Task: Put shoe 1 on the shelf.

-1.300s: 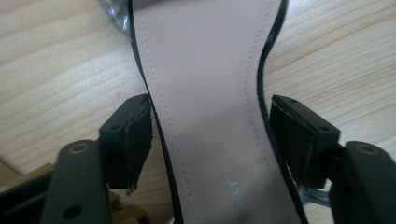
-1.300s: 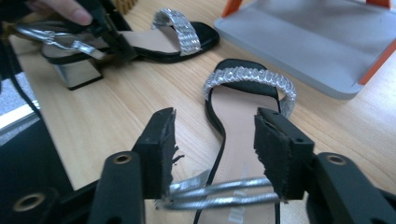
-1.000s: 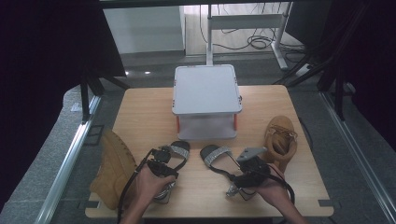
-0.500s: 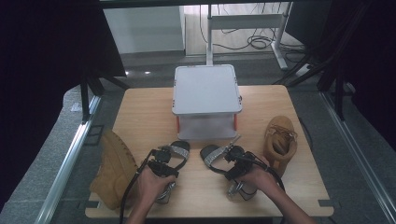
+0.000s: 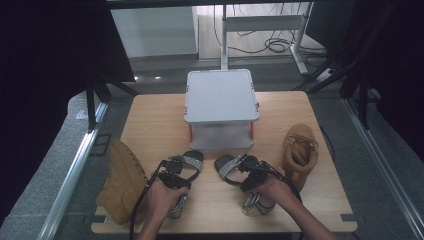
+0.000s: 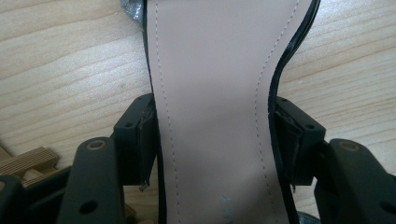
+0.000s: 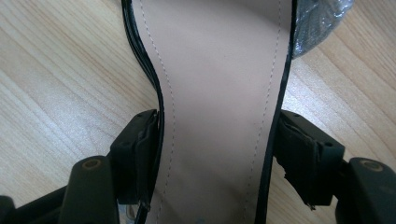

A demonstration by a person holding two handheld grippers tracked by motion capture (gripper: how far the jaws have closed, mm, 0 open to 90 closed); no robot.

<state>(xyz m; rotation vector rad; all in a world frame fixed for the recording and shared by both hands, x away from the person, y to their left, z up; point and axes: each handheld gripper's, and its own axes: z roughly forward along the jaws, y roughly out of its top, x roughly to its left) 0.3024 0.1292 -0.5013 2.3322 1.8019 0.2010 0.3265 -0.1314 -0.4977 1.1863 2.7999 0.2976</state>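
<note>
Table [image 5: 160, 120]: light wood top; everything listed stands on it or hangs over its edge.

Storage box [image 5: 221, 95]: grey-white lid, clear body, orange side clips; at the far middle of the table, well apart from both hands.

Tan boot [image 5: 122, 182]: lies on its side at the table's near left corner, partly past the edge, just beside the left forearm.

Tan shoe [image 5: 299, 150]: upright at the right side, opening upward, near the right hand but apart from it.

Left sandal [image 5: 190, 162]: black edge, beige insole, silver toe strap, toe toward the box; lies at front centre-left. In the left gripper view its insole [image 6: 210, 93] runs straight up between the two jaws, the narrow waist level with the pads.

Right sandal [image 5: 227, 167]: same make, lies just right of its mate, toe toward the box and angled slightly left. In the right gripper view its insole [image 7: 215, 93] likewise passes up between the jaws.

Left gripper [image 5: 175, 176]: held low over the sandal's heel half. Jaws have just been closing around the sole; the pads [image 6: 144, 135] sit against the black edges on both sides, pinching the left sandal across its waist.

Right gripper [image 5: 248, 172]: over the heel half of the right sandal. Jaws have just been closing; the left pad [image 7: 144, 140] touches the sole's edge, while the right pad stands just off the other edge, so the jaws are spread about the sandal.
</note>
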